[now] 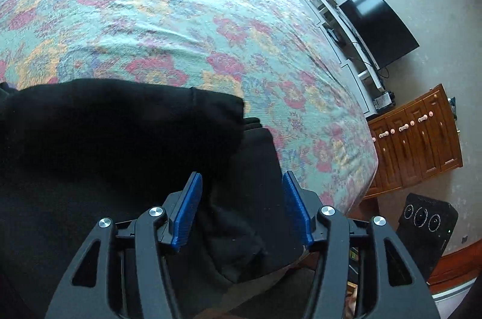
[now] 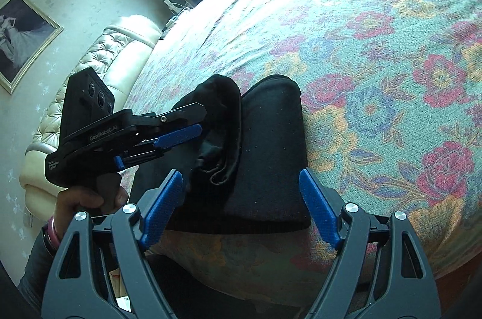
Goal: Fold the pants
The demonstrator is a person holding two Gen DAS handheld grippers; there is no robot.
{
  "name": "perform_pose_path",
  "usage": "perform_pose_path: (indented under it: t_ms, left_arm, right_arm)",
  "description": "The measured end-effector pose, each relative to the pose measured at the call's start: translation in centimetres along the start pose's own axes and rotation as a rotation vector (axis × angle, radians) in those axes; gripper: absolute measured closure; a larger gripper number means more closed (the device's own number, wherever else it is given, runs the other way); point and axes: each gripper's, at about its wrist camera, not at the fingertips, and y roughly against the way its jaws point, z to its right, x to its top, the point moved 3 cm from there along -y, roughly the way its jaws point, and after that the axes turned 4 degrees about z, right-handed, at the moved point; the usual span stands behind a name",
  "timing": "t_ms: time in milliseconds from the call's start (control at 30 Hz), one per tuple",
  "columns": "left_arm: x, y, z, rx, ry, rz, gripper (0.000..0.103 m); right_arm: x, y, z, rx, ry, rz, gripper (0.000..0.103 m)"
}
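Note:
Black pants (image 1: 120,144) lie folded into a thick bundle on the floral bedspread (image 1: 168,17) near the bed's near edge; they also show in the right wrist view (image 2: 265,144). My left gripper (image 1: 241,183) is open just above the pants, with nothing between its blue pads. In the right wrist view the left gripper (image 2: 198,120) reaches in from the left beside a raised, rolled fold of the pants (image 2: 223,114). My right gripper (image 2: 241,180) is open and empty, hovering over the bundle's near end.
The bed's edge (image 1: 361,144) drops off at the right, with a wooden cabinet (image 1: 415,138), a TV (image 1: 379,26) and a black speaker (image 1: 427,222) beyond. A cream padded headboard (image 2: 99,71) stands to the left.

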Motion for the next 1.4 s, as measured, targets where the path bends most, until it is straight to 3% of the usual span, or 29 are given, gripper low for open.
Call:
perform_pose_path:
  t_ms: [133,200,333,433,733,833,1000,1067,1133,1200,1400]
  left_arm:
    - [0.0,2.7,1.8,0.057,-0.1,0.076,0.032]
    - [-0.4,4.7,1.6,0.133,-0.145,0.132,0.028]
    - [-2.4,8.9,-0.6,0.318,-0.2,0.248,0.021]
    - [-4.2,11.5,-3.9,0.387,-0.16,0.284,0.02]
    - [-8.2,15.0,-12.6,0.406,0.077,0.318,0.02]
    - [-8.5,15.3,-13.0,0.396,0.091,0.336,0.02]
    - [-8.9,14.6,-12.6,0.386,0.066,0.328,0.02]
    - [-9.1,14.2,-12.6,0.388,0.067,0.315,0.02]
    - [-9.2,13.9,-12.6,0.383,0.07,0.31,0.02]
    - [-9.3,13.8,-12.7,0.38,0.074,0.31,0.02]
    - [-9.3,13.8,-12.5,0.386,0.062,0.309,0.02]
  right_arm:
    - [0.3,0.2,0.1,0.037,-0.024,0.002,0.023]
    - [0.4,0.2,0.0,0.067,-0.035,-0.006,0.023]
    - [0.3,-0.4,-0.5,0.141,-0.081,-0.032,0.023]
    - [0.6,-1.8,-0.7,0.176,-0.111,-0.075,0.023]
    - [2.0,-7.8,-1.5,0.172,-0.143,-0.195,0.023]
    - [1.6,-9.5,-2.1,0.163,-0.136,-0.246,0.018]
    - [1.2,-10.9,-2.9,0.148,-0.095,-0.278,0.018]
    - [1.1,-11.3,-3.0,0.135,-0.069,-0.295,0.025]
    - [1.0,-11.7,-2.9,0.099,-0.037,-0.309,0.059]
    - [0.9,-12.4,-2.7,0.068,-0.017,-0.334,0.071]
    - [1.0,-12.6,-2.4,0.096,-0.048,-0.343,0.088]
